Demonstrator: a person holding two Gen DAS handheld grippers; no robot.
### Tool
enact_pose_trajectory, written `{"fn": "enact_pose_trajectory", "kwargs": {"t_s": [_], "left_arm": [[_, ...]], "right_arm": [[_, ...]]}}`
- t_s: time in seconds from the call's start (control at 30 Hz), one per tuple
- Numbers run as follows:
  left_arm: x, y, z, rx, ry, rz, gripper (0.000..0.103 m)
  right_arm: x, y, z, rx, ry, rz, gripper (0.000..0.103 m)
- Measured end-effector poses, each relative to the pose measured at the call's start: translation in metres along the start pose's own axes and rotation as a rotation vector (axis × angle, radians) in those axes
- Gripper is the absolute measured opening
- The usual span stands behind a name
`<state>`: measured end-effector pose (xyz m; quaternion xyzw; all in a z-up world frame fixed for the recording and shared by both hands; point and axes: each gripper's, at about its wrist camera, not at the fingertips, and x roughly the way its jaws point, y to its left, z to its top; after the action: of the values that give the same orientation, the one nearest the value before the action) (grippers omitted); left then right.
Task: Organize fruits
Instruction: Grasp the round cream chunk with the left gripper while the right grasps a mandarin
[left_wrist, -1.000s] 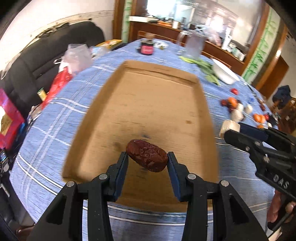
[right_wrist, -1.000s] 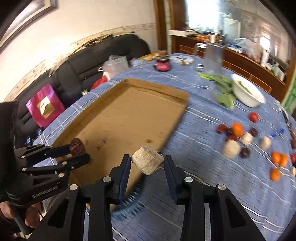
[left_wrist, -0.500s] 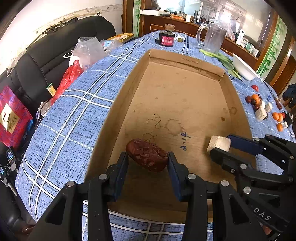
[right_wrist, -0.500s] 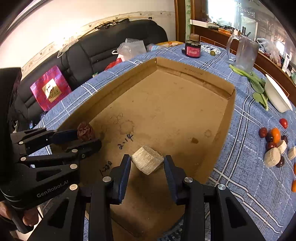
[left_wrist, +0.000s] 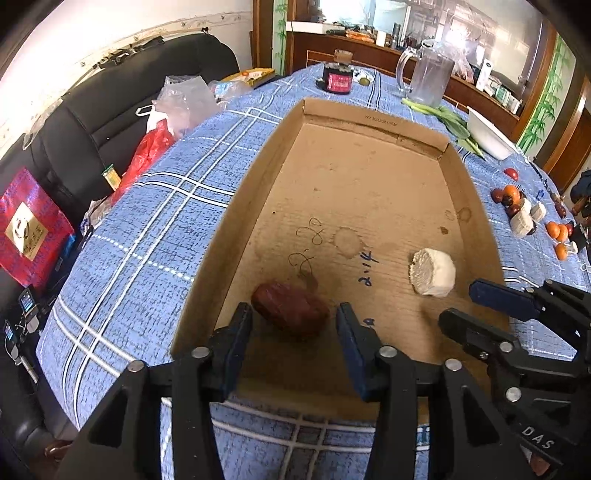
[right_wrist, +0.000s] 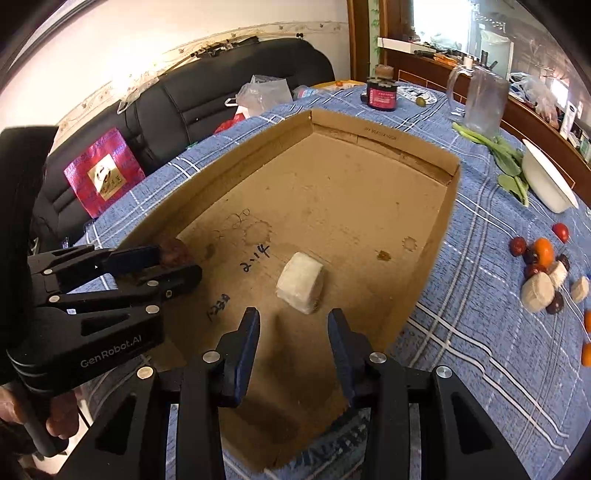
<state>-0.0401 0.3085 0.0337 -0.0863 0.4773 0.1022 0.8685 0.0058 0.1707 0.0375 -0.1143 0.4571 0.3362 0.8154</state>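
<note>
Two pieces are in the cardboard tray (left_wrist: 369, 177): the dark red date (left_wrist: 291, 308) lies on its floor at about 6 o'clock, loose between the opening jaws of the left tool (left_wrist: 293, 323), and the pale chunk (right_wrist: 301, 282) rests just beyond the right tool (right_wrist: 293, 328), whose jaws stand apart and empty. Most fruit is left: a cluster of fruits (right_wrist: 543, 273) waits on the desk (left_wrist: 147, 221) at 3 o'clock, perhaps a dozen, too small to count.

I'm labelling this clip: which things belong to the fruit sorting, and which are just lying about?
Belongs to the job:
cardboard tray
red date
white chunk
loose fruit pile

Just lying about:
glass jug
white bowl
green leaves
dark jar
plastic bags
</note>
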Motion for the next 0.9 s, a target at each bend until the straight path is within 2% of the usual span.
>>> {"fn": "enact_pose_trajectory", "kwargs": {"t_s": [0.17,0.27,0.37,0.43,0.5,0.6,0.67,0.9], "left_arm": [[-0.014,-0.006,-0.006,-0.017,-0.023,0.004,0.055],[-0.021,-0.016,-0.008,-0.016,-0.036,0.004,0.056],[-0.028,-0.033,-0.009,-0.004,-0.055,-0.004,0.061],[-0.033,-0.049,-0.009,0.02,-0.073,-0.009,0.063],[-0.037,-0.069,-0.009,0.055,-0.087,-0.019,0.067],[-0.04,-0.098,-0.009,0.106,-0.099,-0.051,0.069],[-0.04,-0.117,-0.01,0.137,-0.098,-0.07,0.069],[-0.04,-0.195,-0.02,0.245,-0.092,-0.147,0.076]], "right_arm": [[-0.025,-0.007,-0.01,0.034,-0.029,0.011,0.042],[-0.042,-0.016,-0.019,0.049,-0.053,-0.024,0.043],[-0.06,-0.031,-0.031,0.086,-0.075,-0.062,0.052],[-0.071,-0.045,-0.039,0.12,-0.095,-0.097,0.056],[-0.084,-0.061,-0.05,0.165,-0.112,-0.133,0.056],[-0.101,-0.083,-0.064,0.224,-0.125,-0.177,0.058],[-0.112,-0.098,-0.074,0.257,-0.134,-0.214,0.064],[-0.153,-0.143,-0.117,0.344,-0.177,-0.34,0.071]]}}
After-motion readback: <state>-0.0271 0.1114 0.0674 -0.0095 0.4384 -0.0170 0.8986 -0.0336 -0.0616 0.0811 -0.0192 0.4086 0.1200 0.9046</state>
